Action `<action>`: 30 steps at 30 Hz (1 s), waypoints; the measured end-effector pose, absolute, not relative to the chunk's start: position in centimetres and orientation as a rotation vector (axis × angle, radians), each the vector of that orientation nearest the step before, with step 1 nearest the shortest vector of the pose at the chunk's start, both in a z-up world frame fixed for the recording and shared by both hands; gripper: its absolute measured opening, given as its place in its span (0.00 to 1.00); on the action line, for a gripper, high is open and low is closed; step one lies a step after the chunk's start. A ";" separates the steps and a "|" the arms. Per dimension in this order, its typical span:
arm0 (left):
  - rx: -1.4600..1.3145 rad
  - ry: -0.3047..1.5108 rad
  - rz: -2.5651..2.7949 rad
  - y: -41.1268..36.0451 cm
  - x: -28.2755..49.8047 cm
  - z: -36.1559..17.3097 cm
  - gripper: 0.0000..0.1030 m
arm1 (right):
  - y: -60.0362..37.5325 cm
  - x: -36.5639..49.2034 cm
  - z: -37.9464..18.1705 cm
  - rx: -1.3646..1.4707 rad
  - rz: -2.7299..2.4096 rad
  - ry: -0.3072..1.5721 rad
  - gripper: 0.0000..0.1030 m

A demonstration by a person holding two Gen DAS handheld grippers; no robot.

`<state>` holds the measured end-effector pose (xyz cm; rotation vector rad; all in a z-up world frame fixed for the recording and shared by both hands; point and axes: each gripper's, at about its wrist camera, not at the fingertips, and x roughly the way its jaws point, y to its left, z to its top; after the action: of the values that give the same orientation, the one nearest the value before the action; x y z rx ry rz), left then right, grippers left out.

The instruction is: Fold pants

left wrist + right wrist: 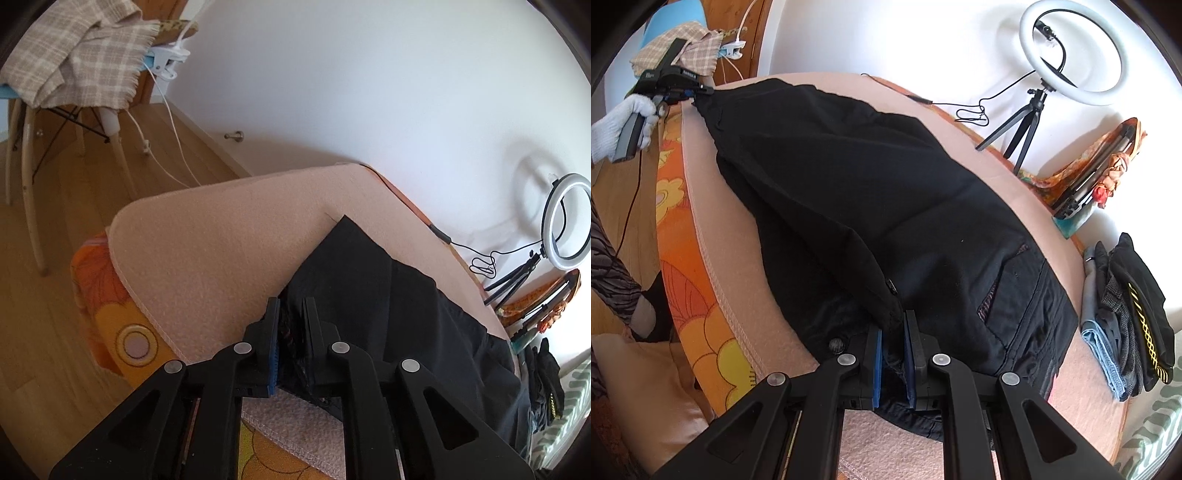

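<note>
Left gripper (291, 332): jaws narrow, clamped on a bunched end of the black pants (879, 206). In the right wrist view this gripper (701, 90) sits at the far end of the pants, held by a white-gloved hand (628, 118).

Right gripper (894, 354): jaws narrow, clamped on a fold of the pants at the near end, just beside the waistband and a button (836, 345).

Pants: stretched between the two grippers over a pink blanket (221, 240), one layer folded over along their length. The far end is lifted off the blanket; the middle rests on it.

Blanket: laid over an orange flowered cover (690, 288) on the surface.

Beyond the pants, against the white wall: a ring light (1071, 51) on a small tripod, its cable trailing onto the blanket. Right of the pants: a pile of clothes (1126, 317). Past the far end of the pants: a chair (74, 110) draped with a checked cloth (81, 55), standing on a wooden floor.
</note>
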<state>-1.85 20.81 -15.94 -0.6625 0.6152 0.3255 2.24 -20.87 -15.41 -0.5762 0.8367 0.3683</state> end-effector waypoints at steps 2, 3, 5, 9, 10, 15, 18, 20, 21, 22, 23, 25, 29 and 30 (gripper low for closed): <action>-0.617 0.596 0.302 20.1 -2.0 -14.5 0.11 | -21.0 2.4 -15.2 -0.563 0.369 0.835 0.08; -0.593 0.593 0.274 19.4 -1.9 -13.7 0.13 | -21.1 2.4 -15.1 -0.551 0.369 0.832 0.08; -0.540 0.602 0.191 17.5 -1.2 -12.0 0.30 | -21.5 2.7 -14.9 -0.518 0.381 0.843 0.09; -0.473 0.653 -0.043 11.8 1.1 -9.4 0.41 | -21.8 2.6 -15.1 -0.513 0.371 0.856 0.20; -0.454 0.683 -0.120 9.8 2.0 -9.0 0.42 | -21.9 2.4 -15.2 -0.516 0.374 0.858 0.21; -0.377 0.818 -0.403 0.5 4.9 -9.0 0.41 | -23.8 1.1 -14.5 -0.392 0.403 0.878 0.32; -0.318 0.879 -0.511 -4.9 5.4 -10.1 0.41 | -27.0 -0.1 -13.0 -0.187 0.396 0.864 0.34; -0.272 0.912 -0.568 -8.0 5.3 -10.8 0.41 | -30.1 -0.8 -12.4 -0.031 0.360 0.840 0.42; -0.251 0.922 -0.595 -9.3 5.1 -11.1 0.41 | -31.6 -1.0 -12.4 0.033 0.323 0.833 0.49; -0.224 0.935 -0.623 -10.8 5.0 -11.5 0.41 | -33.8 -1.1 -12.7 0.123 0.275 0.834 0.53; -0.201 0.943 -0.645 -11.8 4.7 -11.8 0.41 | -35.4 -1.1 -13.1 0.186 0.240 0.842 0.53; -0.163 0.955 -0.692 -13.8 4.1 -12.2 0.41 | -38.7 -0.8 -14.3 0.324 0.165 0.861 0.53; -0.084 0.983 -0.733 -16.5 3.6 -12.9 0.41 | -42.6 0.3 -16.3 0.566 0.179 0.886 0.53; -0.066 0.989 -0.734 -16.9 3.5 -13.1 0.41 | -43.0 0.7 -16.8 0.614 0.197 0.889 0.53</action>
<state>3.52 -16.88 -13.05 -0.0658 0.9887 -0.7342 0.74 -43.03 -16.76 0.6135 0.8891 0.1970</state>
